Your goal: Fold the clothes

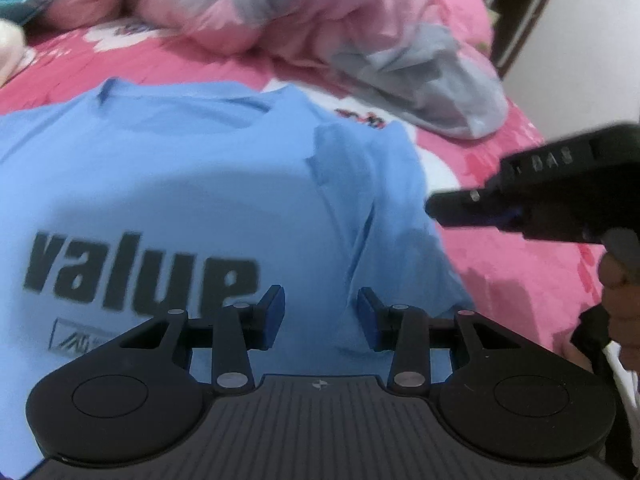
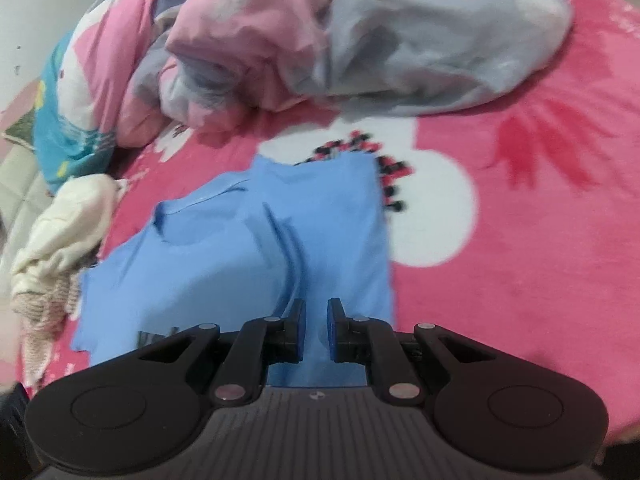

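The left gripper [image 1: 321, 317] hung over the lower front of a blue T-shirt [image 1: 192, 184], its jaws parted with nothing between them. The right gripper [image 2: 316, 330] hovered over the shirt's right side, jaws nearly closed but with a narrow gap showing and no cloth pinched. In the left wrist view it reached in from the right, a hand [image 1: 618, 276] behind it.

The shirt lay face up on a pink flowered bedspread [image 2: 520, 220], collar toward a heaped pink-and-grey quilt [image 2: 360, 40] and hem toward the person — its long axis running from collar to hem, away from both cameras. One sleeve side looked already turned in over the chest.

The risk from here: that turned-in side is loose, so a pinch catching only the top layer could drag it open — or skew the shirt on the plush bedspread. A cream knitted garment [image 2: 60, 232] lay just beside the other edge, close enough to snag.
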A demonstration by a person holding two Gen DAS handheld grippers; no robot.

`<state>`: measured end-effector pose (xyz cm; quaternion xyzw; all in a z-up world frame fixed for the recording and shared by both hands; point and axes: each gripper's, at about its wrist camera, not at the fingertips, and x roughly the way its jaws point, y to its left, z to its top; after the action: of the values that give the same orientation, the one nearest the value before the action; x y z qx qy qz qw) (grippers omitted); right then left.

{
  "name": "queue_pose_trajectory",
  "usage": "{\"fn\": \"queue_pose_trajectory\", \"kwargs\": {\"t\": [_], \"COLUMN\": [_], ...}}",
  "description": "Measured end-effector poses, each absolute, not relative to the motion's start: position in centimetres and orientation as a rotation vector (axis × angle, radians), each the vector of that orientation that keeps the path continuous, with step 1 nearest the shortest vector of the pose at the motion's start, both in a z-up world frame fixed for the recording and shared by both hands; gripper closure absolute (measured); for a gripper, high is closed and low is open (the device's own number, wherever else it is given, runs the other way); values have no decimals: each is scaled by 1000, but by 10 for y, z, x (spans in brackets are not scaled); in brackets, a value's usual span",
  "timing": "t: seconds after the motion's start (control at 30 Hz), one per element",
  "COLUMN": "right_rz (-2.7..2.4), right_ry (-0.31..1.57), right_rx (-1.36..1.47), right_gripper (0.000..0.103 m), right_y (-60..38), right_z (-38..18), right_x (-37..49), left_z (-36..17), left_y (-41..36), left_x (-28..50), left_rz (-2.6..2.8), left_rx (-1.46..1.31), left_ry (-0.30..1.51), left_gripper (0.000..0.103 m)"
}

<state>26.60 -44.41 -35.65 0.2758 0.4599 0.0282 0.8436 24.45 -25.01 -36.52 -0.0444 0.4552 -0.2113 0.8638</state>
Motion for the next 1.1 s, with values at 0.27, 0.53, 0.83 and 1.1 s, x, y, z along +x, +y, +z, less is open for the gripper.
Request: {"fn": "queue_pose_trajectory", "kwargs": {"t": [0.27, 0.53, 0.83, 1.1], "right_rz": [138, 267, 87, 68], "right_ry": [1015, 958, 964, 1023], "right_rx": [589, 458, 513, 96], "right_gripper": [92, 92, 92, 92], "right_y": [-418, -384, -444, -416], "right_z": [-387, -376, -327, -334], "right_x": [312, 330, 257, 208], "left_z": [-373, -373, -350, -358], "left_y": [-235, -220, -201, -250], "left_x": [238, 233, 256, 273], "left_rz": [-394, -374, -375, -628], "left_rx": [-140, -167, -216, 27], "left_ry": [983, 983, 883, 753], "left_gripper": [64, 64, 63, 63]}}
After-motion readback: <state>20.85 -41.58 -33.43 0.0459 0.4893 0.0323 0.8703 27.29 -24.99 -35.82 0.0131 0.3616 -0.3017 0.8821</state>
